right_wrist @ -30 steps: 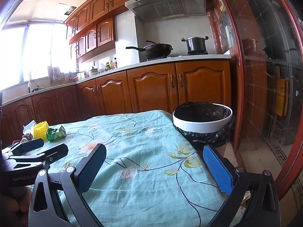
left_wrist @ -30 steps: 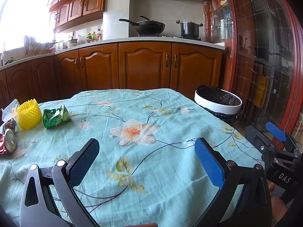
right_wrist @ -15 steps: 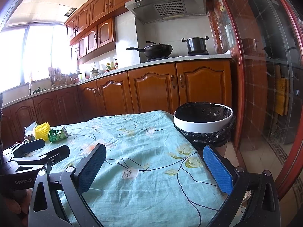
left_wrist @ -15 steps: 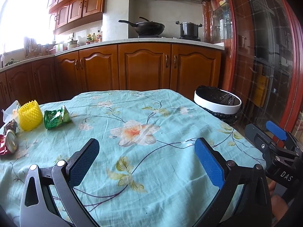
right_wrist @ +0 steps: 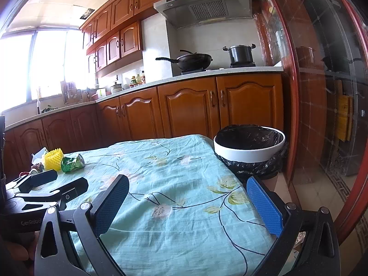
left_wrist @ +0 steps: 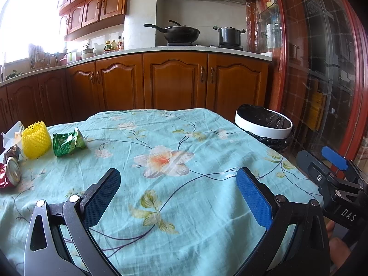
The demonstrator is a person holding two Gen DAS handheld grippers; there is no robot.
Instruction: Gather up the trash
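Observation:
Trash lies at the table's far left: a yellow foam net (left_wrist: 36,139) (right_wrist: 53,158), a crumpled green wrapper (left_wrist: 67,142) (right_wrist: 72,162), a crushed red can (left_wrist: 10,174) and white paper (left_wrist: 10,133). A white bin with a black liner (left_wrist: 264,124) (right_wrist: 249,143) stands beyond the table's right corner. My left gripper (left_wrist: 178,193) is open and empty above the near middle of the cloth; it also shows in the right wrist view (right_wrist: 54,182). My right gripper (right_wrist: 187,203) is open and empty near the table's right edge.
The table has a light blue flowered cloth (left_wrist: 184,138). Wooden cabinets (left_wrist: 174,80) and a counter with a wok (left_wrist: 181,33) and a pot (left_wrist: 228,35) run behind. A red-framed glass door (left_wrist: 322,69) stands to the right.
Both grippers have shifted only slightly; the view has drifted a little. Both stay open and empty.

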